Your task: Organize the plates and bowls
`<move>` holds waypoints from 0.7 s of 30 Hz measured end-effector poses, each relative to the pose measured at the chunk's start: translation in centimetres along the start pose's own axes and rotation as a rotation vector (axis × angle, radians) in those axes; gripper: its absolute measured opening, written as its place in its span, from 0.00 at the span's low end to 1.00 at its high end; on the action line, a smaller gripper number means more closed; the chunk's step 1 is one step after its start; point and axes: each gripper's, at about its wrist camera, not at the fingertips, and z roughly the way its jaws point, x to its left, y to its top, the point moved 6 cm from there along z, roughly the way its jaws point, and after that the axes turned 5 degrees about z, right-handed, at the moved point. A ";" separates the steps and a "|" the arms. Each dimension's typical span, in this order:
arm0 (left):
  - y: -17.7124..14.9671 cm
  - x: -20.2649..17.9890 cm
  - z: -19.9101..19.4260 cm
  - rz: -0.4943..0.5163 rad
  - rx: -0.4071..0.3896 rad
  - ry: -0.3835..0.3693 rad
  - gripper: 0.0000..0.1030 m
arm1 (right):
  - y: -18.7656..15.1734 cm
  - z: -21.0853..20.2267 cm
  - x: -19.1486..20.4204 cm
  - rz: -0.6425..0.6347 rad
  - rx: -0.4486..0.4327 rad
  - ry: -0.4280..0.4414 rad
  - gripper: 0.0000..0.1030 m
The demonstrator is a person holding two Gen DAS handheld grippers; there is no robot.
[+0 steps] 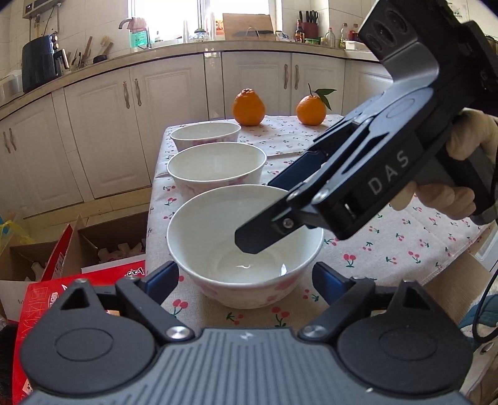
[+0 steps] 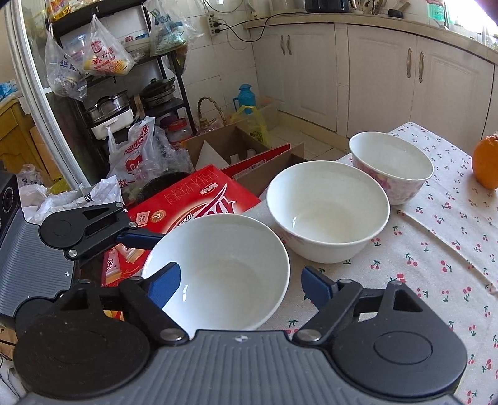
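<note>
Right wrist: open claw (image 2: 239, 286) astride bowl (image 2: 218, 271)

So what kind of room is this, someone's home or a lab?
Most likely a lived-in home kitchen: cream cabinets under a counter holding an air fryer, a knife block by the window, and a cherry-print tablecloth with bowls and oranges.

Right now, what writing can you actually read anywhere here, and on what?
"DAS": on the side of the right tool.
Chinese characters on the red box: print too blurred and skewed to read.
Red lettering on the white plastic bag: crumpled, not legible.
Print on the hanging bags: too small.
</note>
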 end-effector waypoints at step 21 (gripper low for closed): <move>1.0 -0.6 0.2 0.018 0.018 -0.025 0.83 | -0.2 -1.1 -1.0 0.066 -0.012 0.055 0.72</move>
